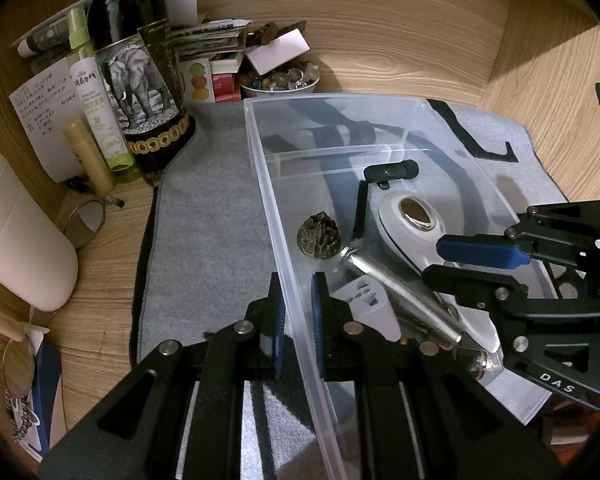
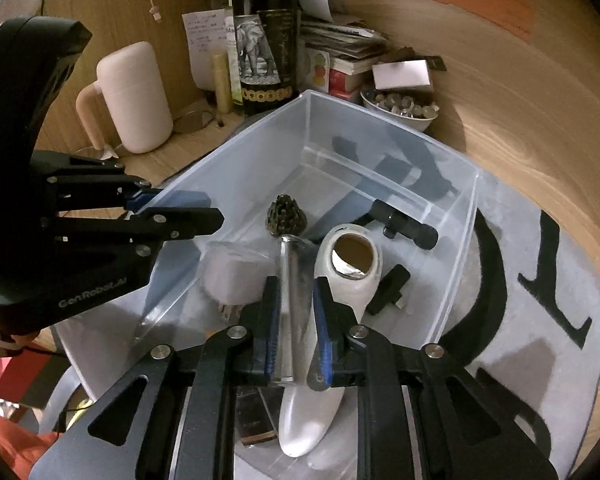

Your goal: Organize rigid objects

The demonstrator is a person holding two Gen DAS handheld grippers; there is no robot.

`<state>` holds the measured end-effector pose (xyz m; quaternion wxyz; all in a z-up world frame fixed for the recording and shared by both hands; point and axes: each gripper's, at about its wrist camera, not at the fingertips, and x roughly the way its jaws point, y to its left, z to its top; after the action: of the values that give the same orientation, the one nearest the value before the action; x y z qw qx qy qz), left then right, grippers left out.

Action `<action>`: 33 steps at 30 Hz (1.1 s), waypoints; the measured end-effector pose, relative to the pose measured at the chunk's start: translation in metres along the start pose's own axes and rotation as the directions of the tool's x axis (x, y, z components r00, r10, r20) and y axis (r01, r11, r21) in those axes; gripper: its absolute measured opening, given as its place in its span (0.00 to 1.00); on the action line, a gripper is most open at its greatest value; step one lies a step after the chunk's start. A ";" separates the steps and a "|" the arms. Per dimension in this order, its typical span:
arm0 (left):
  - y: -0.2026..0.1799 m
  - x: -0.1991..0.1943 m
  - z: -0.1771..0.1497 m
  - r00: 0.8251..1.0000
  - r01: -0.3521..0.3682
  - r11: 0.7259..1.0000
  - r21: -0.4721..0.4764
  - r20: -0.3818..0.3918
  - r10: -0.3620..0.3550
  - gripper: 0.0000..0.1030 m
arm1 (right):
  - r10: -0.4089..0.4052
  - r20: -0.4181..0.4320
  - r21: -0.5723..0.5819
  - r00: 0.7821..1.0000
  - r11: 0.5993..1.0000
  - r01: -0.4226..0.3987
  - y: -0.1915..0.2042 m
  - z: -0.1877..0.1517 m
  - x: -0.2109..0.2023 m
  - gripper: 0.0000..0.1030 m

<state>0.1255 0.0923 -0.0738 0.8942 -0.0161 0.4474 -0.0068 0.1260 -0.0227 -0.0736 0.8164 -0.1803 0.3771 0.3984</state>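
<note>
A clear plastic bin stands on a grey mat. Inside lie a silver metal cylinder, a white oval holder with a round hole, a dark carved nut, a white plug adapter and black clips. My left gripper is shut on the bin's left wall. My right gripper straddles the silver cylinder inside the bin, jaws close around it.
A dark wine bottle with an elephant label, a green spray bottle, a bowl of stones, stacked papers and a white jug crowd the wooden desk behind and left of the bin.
</note>
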 end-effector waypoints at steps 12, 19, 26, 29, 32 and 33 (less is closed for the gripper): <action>-0.001 -0.016 0.003 1.000 -0.007 1.000 0.016 0.017 0.006 0.17 | -0.015 0.116 0.064 0.993 0.998 0.007 -0.012 -0.004 -0.038 0.49; -0.011 -0.053 0.003 0.991 -0.039 0.998 0.047 0.129 0.032 0.41 | -0.083 0.223 0.094 0.971 0.994 0.063 -0.018 -0.015 -0.078 0.68; -0.034 -0.092 -0.009 0.962 -0.037 0.997 0.066 0.272 0.018 0.68 | -0.152 0.296 0.122 0.943 0.985 0.121 -0.015 -0.034 -0.109 0.80; -0.042 -0.105 -0.015 0.947 -0.025 0.998 0.059 0.321 0.005 0.76 | -0.185 0.324 0.136 0.928 0.980 0.147 -0.012 -0.044 -0.122 0.81; -0.053 -0.119 -0.024 0.925 -0.032 0.998 0.059 0.381 0.007 0.79 | -0.222 0.359 0.158 0.906 0.972 0.176 -0.008 -0.057 -0.136 0.88; -0.055 -0.122 -0.026 0.919 -0.034 0.998 0.060 0.394 0.008 0.84 | -0.234 0.372 0.167 0.898 0.969 0.183 -0.007 -0.060 -0.140 0.94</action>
<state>0.0318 0.0401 0.0098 0.9659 0.0170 0.2583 -0.0086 0.0478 -0.1349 -0.0067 0.9227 -0.0846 0.2110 0.3113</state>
